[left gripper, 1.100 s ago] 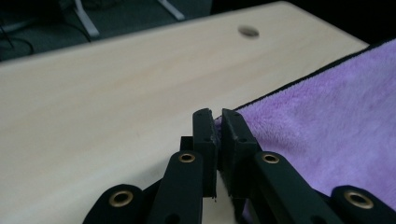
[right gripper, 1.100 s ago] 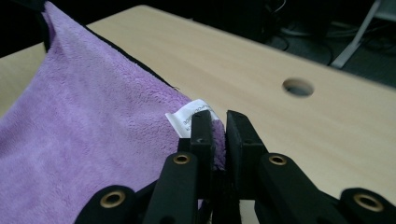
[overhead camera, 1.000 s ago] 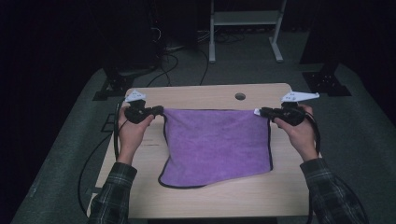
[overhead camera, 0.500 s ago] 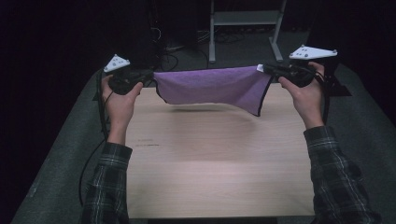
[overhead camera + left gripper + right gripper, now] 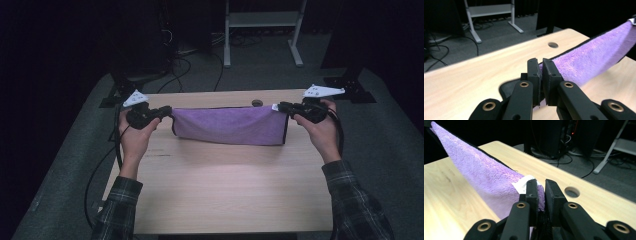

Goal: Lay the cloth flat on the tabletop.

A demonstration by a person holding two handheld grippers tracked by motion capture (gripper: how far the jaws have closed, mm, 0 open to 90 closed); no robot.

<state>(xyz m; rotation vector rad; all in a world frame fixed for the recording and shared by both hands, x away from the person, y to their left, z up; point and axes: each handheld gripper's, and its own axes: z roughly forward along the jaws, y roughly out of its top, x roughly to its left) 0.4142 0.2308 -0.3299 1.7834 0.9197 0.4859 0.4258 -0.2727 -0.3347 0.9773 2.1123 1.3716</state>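
In the high view, two sleeves in dark plaid are being brought in from the near edge of the table (image 5: 225, 195), one at each side, and a tool is being gripped in each hand. The left tool (image 5: 167, 111) is being held clamped on the left corner of the cloth (image 5: 232, 126), and the right tool (image 5: 280, 107) is being held clamped on the right corner, beside a small white tag (image 5: 274, 107). The purple cloth is being stretched between the two tools over the far half of the table, its upper edge being kept nearly straight and the rest being left to hang toward the wood; whether the lower edge is touching the table cannot be told. In the left gripper view, the black jaws of the left tool (image 5: 542, 67) are being pressed together on the dark-edged corner of the cloth (image 5: 594, 56), which is being drawn away to the upper right above the table (image 5: 474, 82). In the right gripper view, the right tool (image 5: 541, 188) is being shown shut on the cloth (image 5: 484, 177) next to the tag (image 5: 522, 183), the fabric being pulled off to the upper left. Just behind the cloth, a round hole (image 5: 257, 103) is being seen near the table's far edge. Farther off, cables (image 5: 185, 65) and a white frame (image 5: 262, 30) are being seen on the grey floor.
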